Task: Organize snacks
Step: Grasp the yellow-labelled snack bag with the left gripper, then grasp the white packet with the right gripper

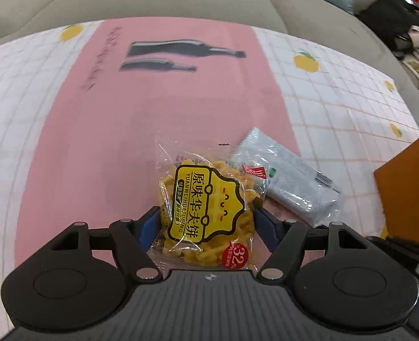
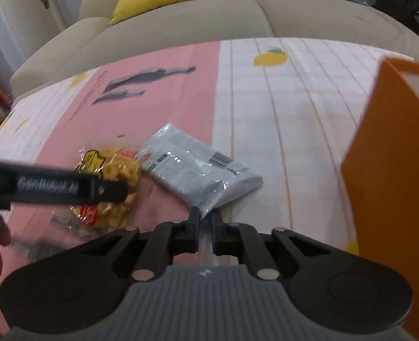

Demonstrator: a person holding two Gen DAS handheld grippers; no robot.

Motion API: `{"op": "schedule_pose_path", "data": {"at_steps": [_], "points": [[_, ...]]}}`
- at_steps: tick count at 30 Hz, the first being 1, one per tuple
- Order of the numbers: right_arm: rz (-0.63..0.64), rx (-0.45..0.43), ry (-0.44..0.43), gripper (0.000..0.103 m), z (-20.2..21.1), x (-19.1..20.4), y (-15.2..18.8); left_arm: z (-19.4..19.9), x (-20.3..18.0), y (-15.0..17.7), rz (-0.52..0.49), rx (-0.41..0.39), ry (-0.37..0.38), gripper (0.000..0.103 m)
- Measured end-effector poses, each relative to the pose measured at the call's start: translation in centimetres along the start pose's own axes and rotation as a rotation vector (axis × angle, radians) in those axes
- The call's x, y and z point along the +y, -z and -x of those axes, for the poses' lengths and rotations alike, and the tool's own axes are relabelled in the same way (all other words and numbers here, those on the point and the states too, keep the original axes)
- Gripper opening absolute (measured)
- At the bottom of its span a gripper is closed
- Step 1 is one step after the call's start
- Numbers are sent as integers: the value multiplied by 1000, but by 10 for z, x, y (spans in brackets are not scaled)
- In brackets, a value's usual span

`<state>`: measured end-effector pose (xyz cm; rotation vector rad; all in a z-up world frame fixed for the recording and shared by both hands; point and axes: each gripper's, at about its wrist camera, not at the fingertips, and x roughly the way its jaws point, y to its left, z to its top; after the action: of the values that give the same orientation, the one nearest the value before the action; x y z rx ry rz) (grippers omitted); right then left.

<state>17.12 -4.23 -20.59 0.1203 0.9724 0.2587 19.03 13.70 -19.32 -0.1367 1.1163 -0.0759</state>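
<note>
your right gripper (image 2: 206, 224) is clamped on the grey packet (image 2: 198, 164)'s thin corner, just left of the orange box (image 2: 391, 187); it could slip free. your left gripper (image 1: 206, 221) straddles the yellow snack bag (image 1: 206, 210) beside it, wide open, gripping nothing.

A clear plastic packet of yellow waffle snacks with a yellow black-edged label (image 1: 206, 210) lies flat on the pink strip of cloth. Its upper right corner overlaps a silvery-white foil packet with a barcode (image 2: 198, 167), lying slantwise beside it.
</note>
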Motion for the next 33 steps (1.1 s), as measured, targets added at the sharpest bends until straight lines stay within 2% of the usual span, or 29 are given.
{"op": "schedule_pose_path", "data": {"at_steps": [3, 7, 10, 12, 13, 15, 19, 20, 21, 24, 26, 28, 30, 32, 33], "points": [[22, 16, 1, 0, 10, 1, 11, 9, 3, 14, 36, 5, -23, 81], [-6, 64, -55, 0, 21, 8, 25, 18, 5, 30, 75, 12, -2, 81], [61, 8, -64, 1, 33, 17, 35, 22, 6, 37, 86, -8, -19, 81], [106, -28, -34, 6, 35, 17, 31, 23, 7, 38, 93, -17, -25, 81], [122, -39, -34, 12, 33, 15, 27, 23, 8, 37, 99, -19, -22, 81], [165, -53, -36, 58, 25, 12, 13, 22, 10, 35, 115, -22, -8, 81], [313, -76, 11, 71, 1, 12, -10, 21, 11, 32, 104, -32, -27, 81], [329, -67, 12, 81, -4, 11, -13, 20, 12, 32, 100, -31, -31, 81], [339, -47, -1, 85, -14, 9, -18, 19, 13, 32, 99, -30, -25, 82], [317, -2, -24, 88, -36, 2, -25, 19, 15, 30, 89, -20, -5, 82], [309, -20, -36, 91, -38, 1, -24, 19, 18, 30, 90, -16, 8, 82], [322, -21, -40, 89, -35, 5, -19, 19, 19, 30, 97, -17, 15, 82], [343, -31, -24, 72, -28, 11, -10, 20, 17, 31, 90, -18, 9, 82], [326, -38, -16, 61, -18, 16, -1, 21, 15, 33, 81, -17, 12, 82], [315, -32, -6, 61, -14, 17, 4, 22, 15, 34, 80, -17, 20, 81]]}}
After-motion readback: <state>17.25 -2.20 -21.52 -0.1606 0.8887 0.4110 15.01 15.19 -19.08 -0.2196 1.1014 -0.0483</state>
